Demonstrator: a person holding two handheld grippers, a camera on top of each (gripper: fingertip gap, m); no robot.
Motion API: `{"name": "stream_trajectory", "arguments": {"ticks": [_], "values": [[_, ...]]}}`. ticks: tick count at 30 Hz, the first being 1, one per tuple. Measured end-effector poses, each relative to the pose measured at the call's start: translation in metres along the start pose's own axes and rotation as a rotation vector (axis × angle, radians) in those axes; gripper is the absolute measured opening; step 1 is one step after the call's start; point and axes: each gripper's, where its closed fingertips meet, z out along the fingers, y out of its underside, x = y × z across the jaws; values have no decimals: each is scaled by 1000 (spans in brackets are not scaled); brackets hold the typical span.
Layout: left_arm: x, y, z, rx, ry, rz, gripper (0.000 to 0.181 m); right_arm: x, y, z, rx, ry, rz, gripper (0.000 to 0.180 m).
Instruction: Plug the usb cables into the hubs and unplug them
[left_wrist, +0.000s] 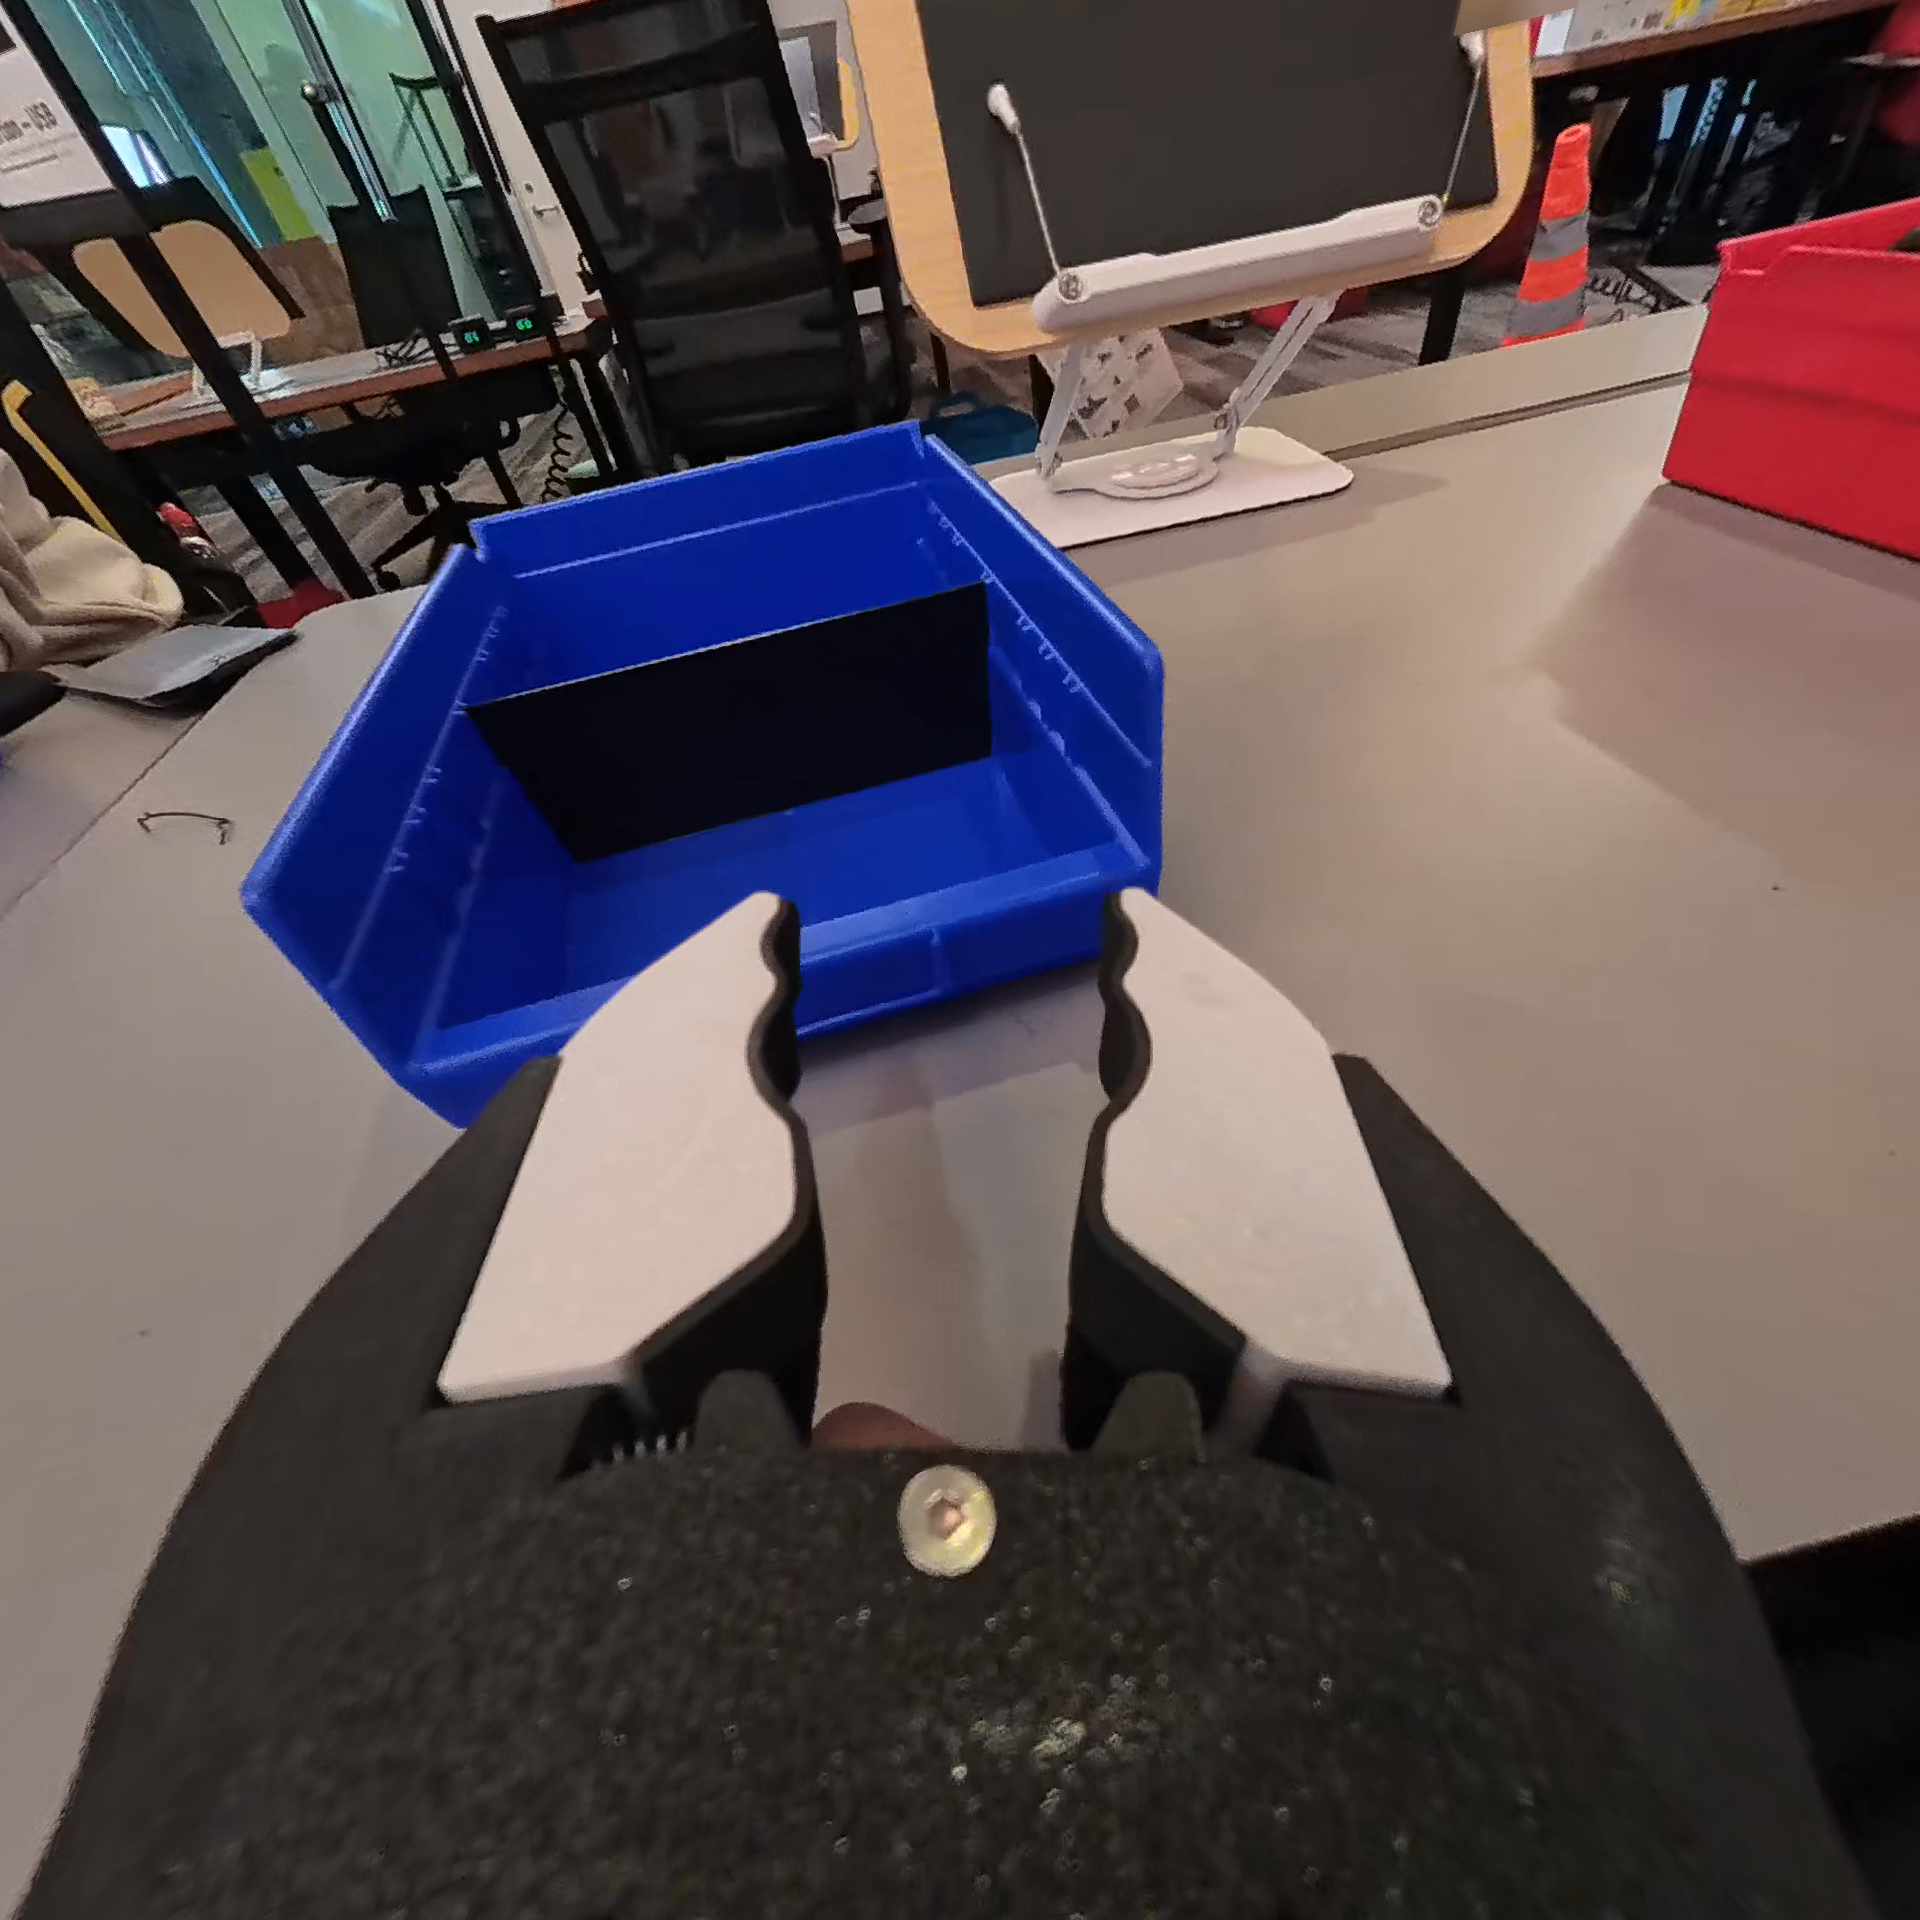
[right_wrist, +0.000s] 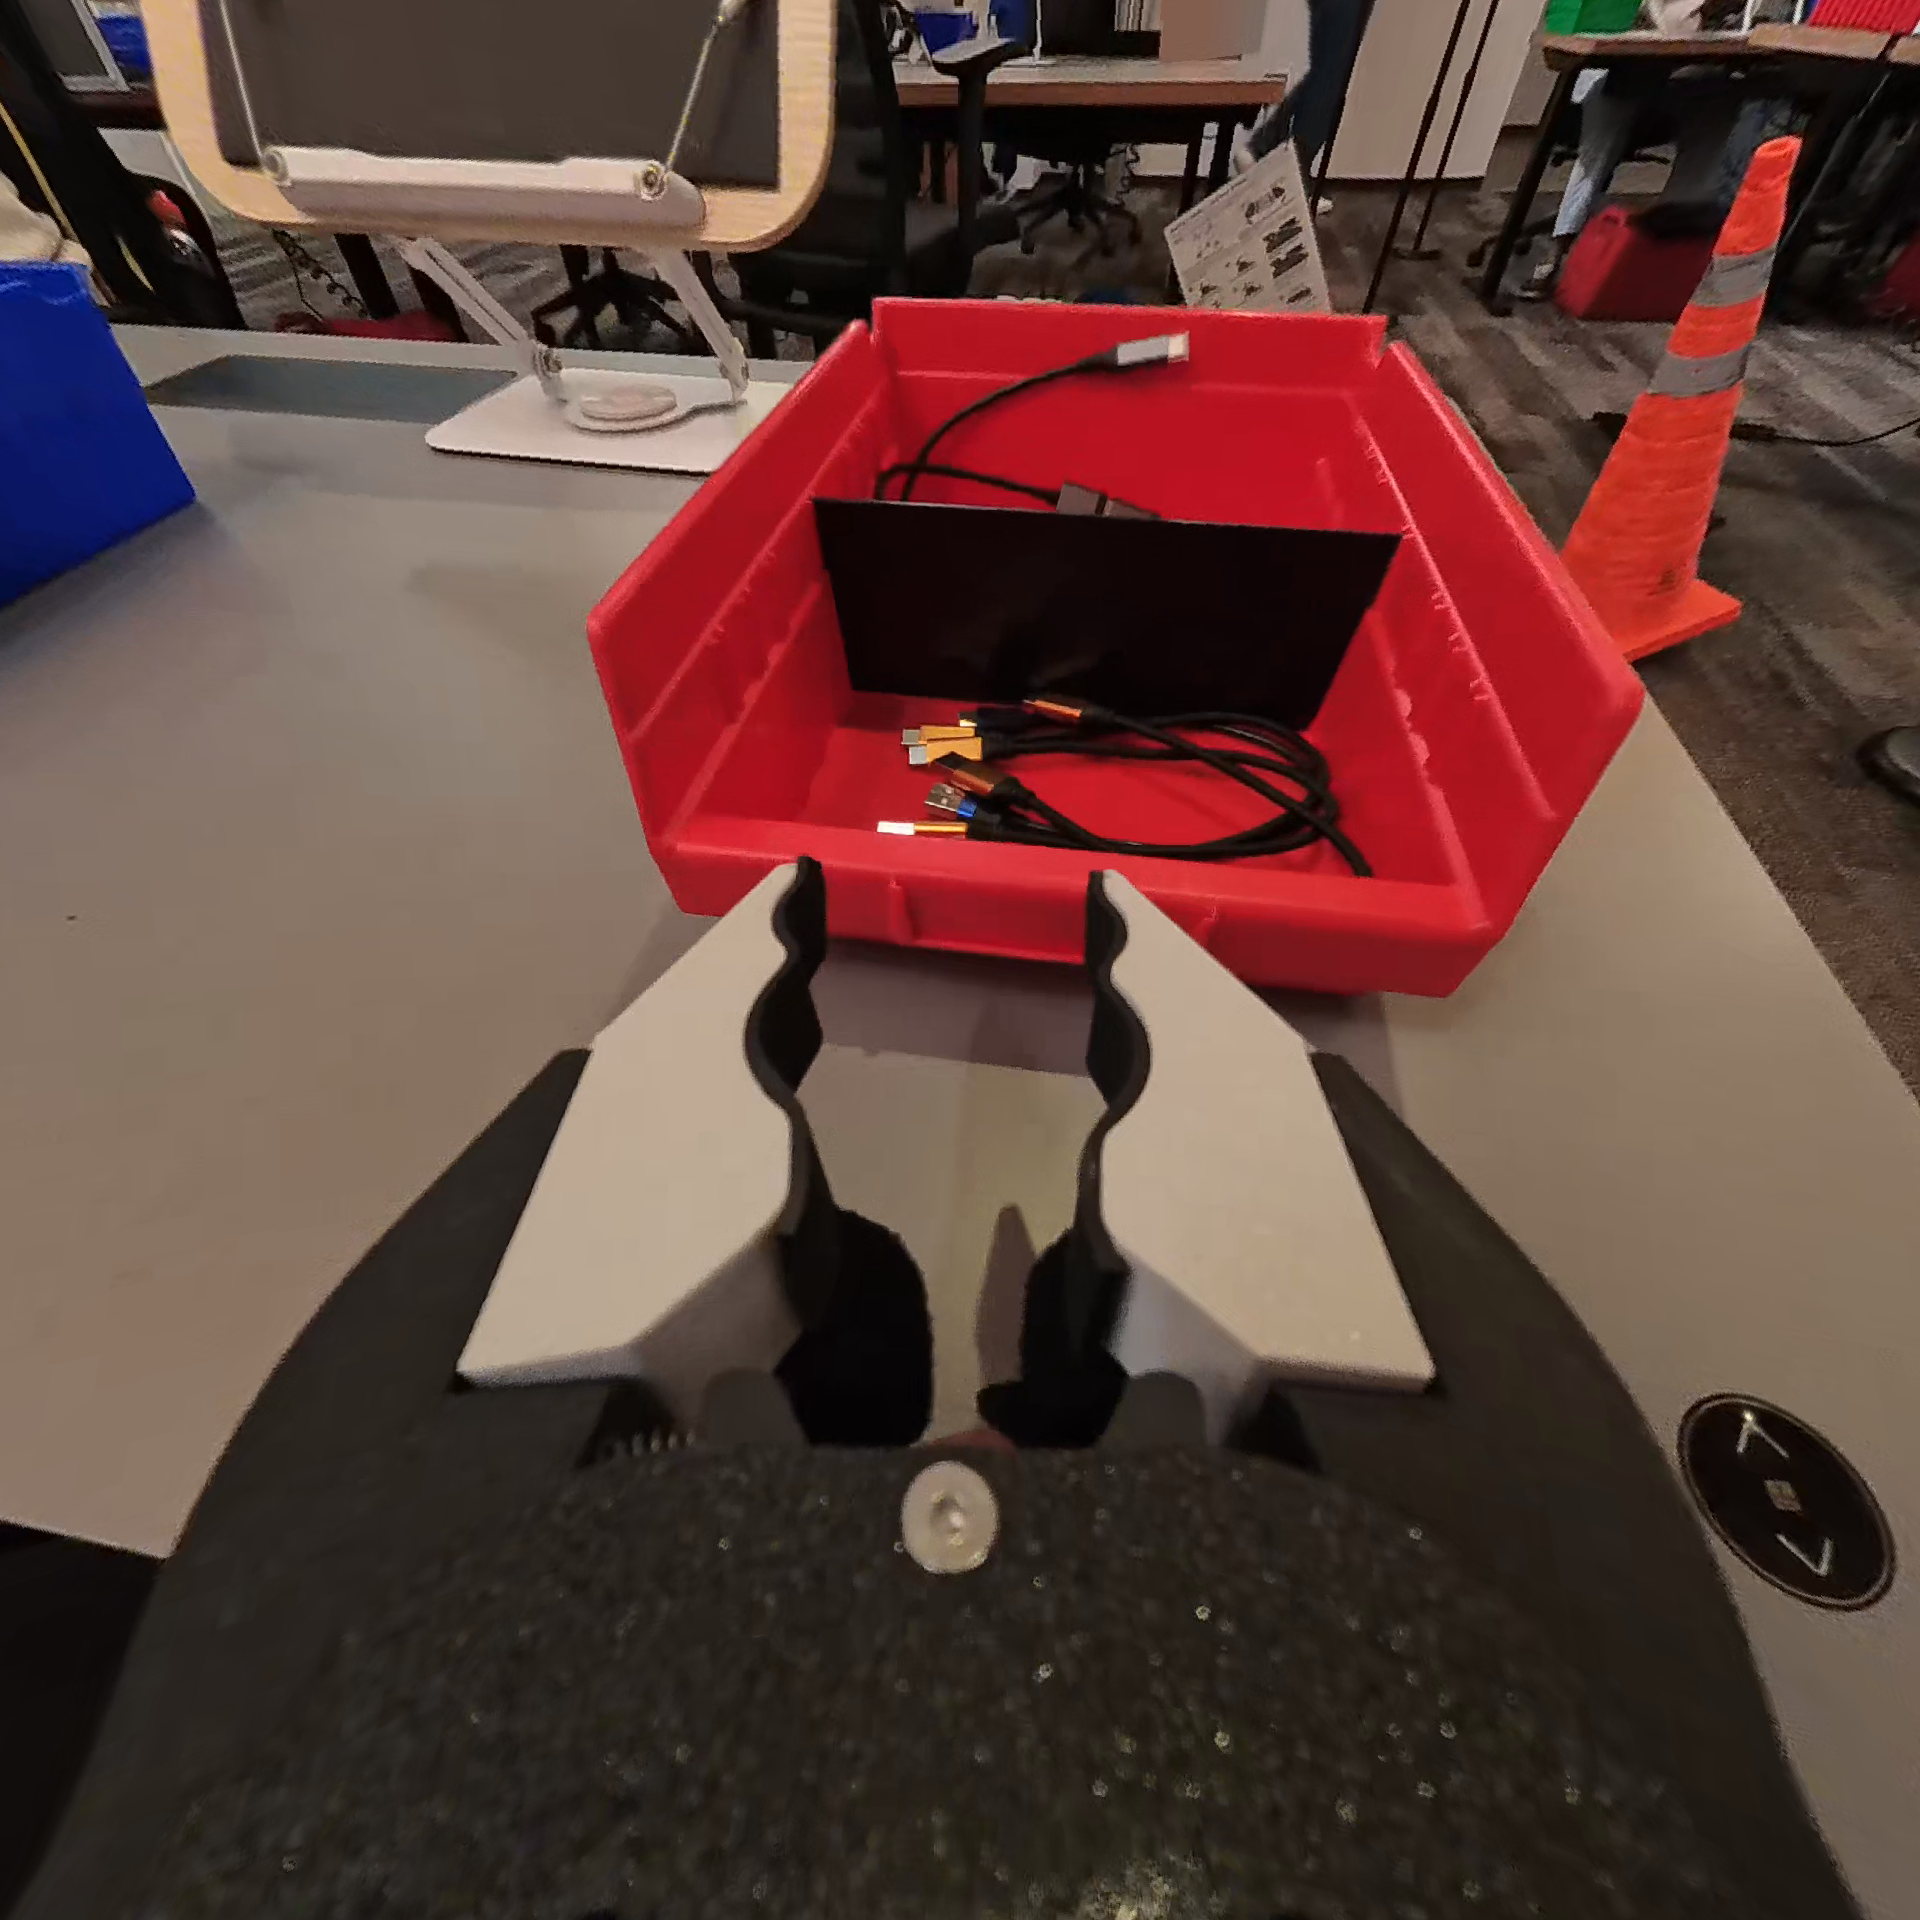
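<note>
Right gripper (right_wrist: 948, 914): jaws apart, holding nothing, just short of the red bin (right_wrist: 727, 665).
Left gripper (left_wrist: 948, 935): jaws apart, nothing held, facing the blue bin (left_wrist: 353, 769).
USB cables (right_wrist: 1122, 779): front compartment of the red bin, straight ahead of the right gripper, plugs pointing left.
Hub (right_wrist: 1107, 504): behind the black divider (right_wrist: 1091, 613).
Nearer tool: right, I'd judge.

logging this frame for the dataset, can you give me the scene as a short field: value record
left gripper: open, empty, facing blue bin
right gripper: open, empty, facing red bin
blue bin: black divider, front compartment bare
red bin: black divider
front compartment: bundle of usb cables
back compartment: usb hub, partly hidden, with its plug on the rim
surface: grey table
</note>
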Motion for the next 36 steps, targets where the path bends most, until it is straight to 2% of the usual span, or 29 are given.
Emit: {"name": "stream_trajectory", "arguments": {"ticks": [6, 18, 22, 24, 26, 30, 32, 34, 36], "values": [[14, 7, 0, -63, 63, -74, 53, -3, 5, 3, -28, 3, -21, 47], [19, 6, -6, -72, 52, -31, 48, -6, 3, 1, -20, -11, -8, 44], [19, 5, -8, -62, 66, -62, 50, -47, -5, -1, 39, -185, -41, 54], [21, 1, -9, -30, 74, -49, 47, -75, 0, 11, 14, -256, -51, 67], [23, -4, -9, 15, 69, -5, 42, -88, -2, 34, -7, -216, -47, 85], [37, 5, -4, -20, 84, 89, 49, -110, -14, 70, -11, -201, -28, 81], [45, 9, -1, -40, 101, 117, 53, -117, -15, 80, -35, -198, -5, 87], [55, 9, 1, -42, 119, 135, 53, -128, -15, 79, -58, -236, -27, 86], [75, 5, 2, -33, 170, 136, 53, -140, -13, 69, -71, -293, -72, 77]]}}
